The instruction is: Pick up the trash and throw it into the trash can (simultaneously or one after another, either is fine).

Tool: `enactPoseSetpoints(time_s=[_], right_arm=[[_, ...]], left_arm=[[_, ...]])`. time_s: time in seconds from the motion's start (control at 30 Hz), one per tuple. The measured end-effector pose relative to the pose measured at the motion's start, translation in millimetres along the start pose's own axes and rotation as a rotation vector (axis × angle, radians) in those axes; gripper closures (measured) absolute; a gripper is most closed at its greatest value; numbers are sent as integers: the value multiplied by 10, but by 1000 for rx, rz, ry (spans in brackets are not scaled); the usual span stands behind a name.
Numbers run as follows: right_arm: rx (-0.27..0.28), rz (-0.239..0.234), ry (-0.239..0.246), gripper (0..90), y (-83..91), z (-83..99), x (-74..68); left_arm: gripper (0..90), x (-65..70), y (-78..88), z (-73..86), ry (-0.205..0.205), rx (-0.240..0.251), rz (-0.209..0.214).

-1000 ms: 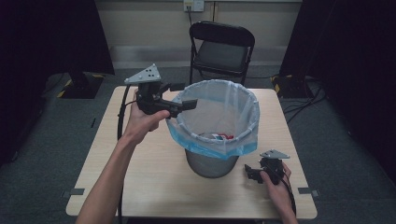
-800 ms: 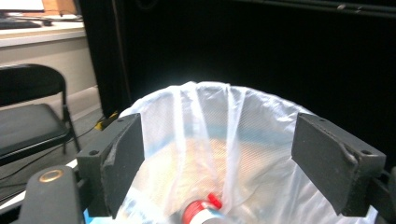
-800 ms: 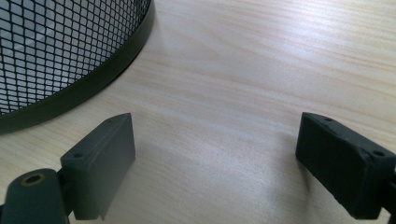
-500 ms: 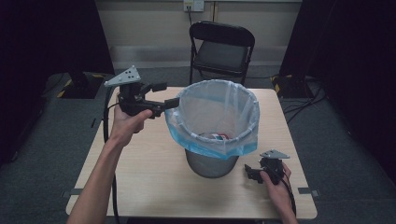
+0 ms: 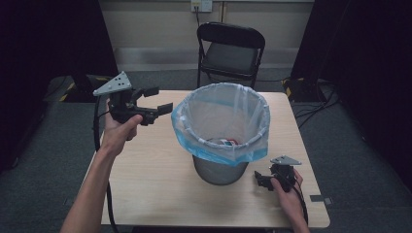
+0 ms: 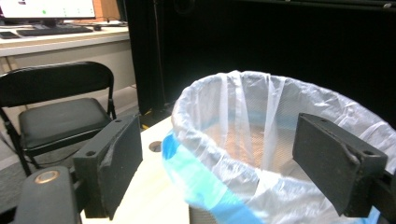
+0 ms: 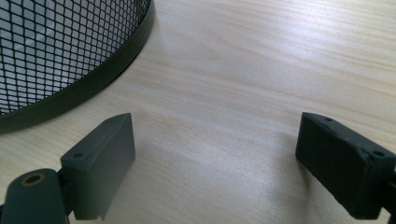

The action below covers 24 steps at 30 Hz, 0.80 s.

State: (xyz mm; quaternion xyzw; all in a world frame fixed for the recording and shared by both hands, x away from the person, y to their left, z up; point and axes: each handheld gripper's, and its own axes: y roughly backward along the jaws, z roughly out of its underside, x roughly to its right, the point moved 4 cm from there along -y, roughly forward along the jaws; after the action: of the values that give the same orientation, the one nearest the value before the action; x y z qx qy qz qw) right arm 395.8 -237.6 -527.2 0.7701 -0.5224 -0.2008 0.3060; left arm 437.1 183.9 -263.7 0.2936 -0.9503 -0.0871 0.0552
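Mesh bin [image 5: 221,167] with blue-edged liner [image 5: 221,116] stood mid-table [image 5: 150,179]. Left gripper [image 5: 163,99], jaws wide and empty, hovered beside the liner's rim; right gripper [image 5: 260,180], jaws wide, rested near the bin's base.

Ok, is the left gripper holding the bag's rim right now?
No, the left gripper is open and off to the side of the bag, with nothing between its jaws.

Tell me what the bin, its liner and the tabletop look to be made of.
Bin: black wire mesh, likely metal, with a solid base band. Liner: thin translucent plastic film, bluish, wrinkled and folded over the rim. Tabletop: pale wood grain, matte, possibly laminate.
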Motion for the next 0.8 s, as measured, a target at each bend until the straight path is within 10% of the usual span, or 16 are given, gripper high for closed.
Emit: enactPoseSetpoints(time_s=[0.63,0.8], right_arm=[[0,0,0,111,0,0,0],[0,0,0,111,0,0,0]], left_arm=[[155,-165,322,310,8,-20,-96],[177,-210,351,468,-1,-95,-142]])
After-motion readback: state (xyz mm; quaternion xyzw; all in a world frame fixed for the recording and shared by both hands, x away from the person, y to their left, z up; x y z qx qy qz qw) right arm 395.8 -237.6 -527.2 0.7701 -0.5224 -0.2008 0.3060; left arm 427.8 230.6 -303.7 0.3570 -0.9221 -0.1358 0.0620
